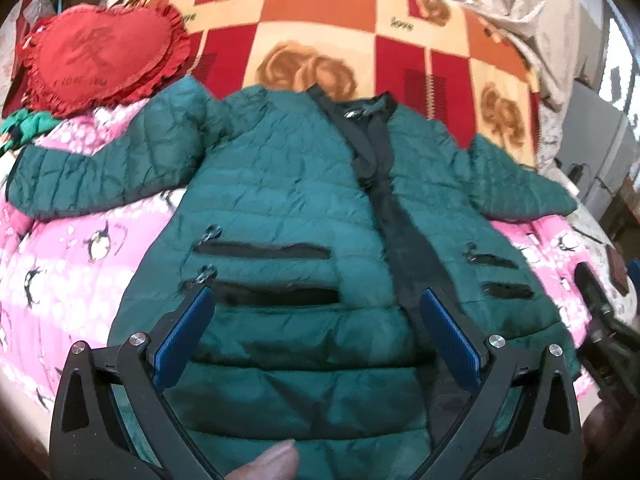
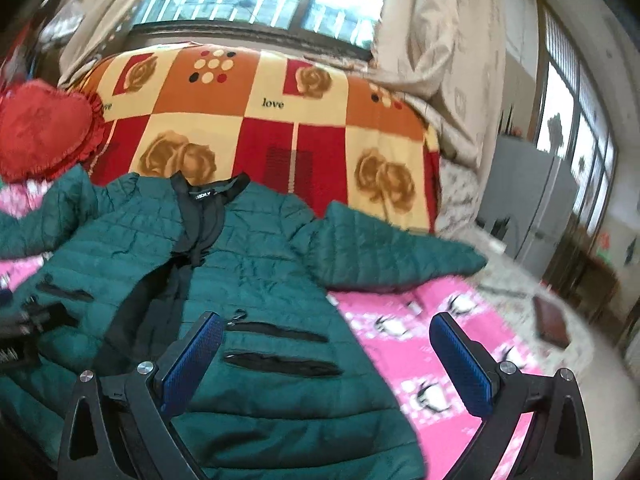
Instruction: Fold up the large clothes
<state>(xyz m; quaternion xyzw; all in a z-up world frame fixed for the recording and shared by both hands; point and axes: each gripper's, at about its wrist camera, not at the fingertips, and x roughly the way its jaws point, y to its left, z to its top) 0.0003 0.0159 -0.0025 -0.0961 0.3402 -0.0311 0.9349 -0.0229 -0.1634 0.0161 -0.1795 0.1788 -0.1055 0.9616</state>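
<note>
- Left wrist view: the dark green quilted puffer jacket (image 1: 288, 200) lies front-up on the pink penguin-print bedspread (image 1: 72, 264), its collar toward the far edge of the bed and its hem toward the camera, so its long axis runs straight away from the tool.
- The left gripper (image 1: 316, 304) hangs over the lower front of the jacket with its blue-padded fingers (image 1: 184, 336) spread wide, holding nothing; the black central zip band (image 1: 400, 220) passes just inside the right-hand finger.
- Both sleeves are thrown outward: one reaches toward the left edge of the bed below the red heart-shaped frilled cushion (image 1: 96, 56), the other toward the right edge.
- The fabric looks puffy and creased, with two black pocket slits on each front panel. The picture is slightly blurred.
- Beyond the collar lies the orange, red and cream rose-patterned blanket (image 1: 320, 40).
- Right wrist view: the right gripper (image 2: 326, 328) is also wide open and empty, straddling the jacket's right side seam, one finger over the pocket panel and the other over the bare bedspread (image 2: 420, 360).
- The right sleeve (image 2: 384, 252) stretches ahead toward the bed's right edge, nearer this gripper than the left one.
- Judging by this, each gripper is the nearer one for its own side of the jacket, and folding has not yet begun.
</note>
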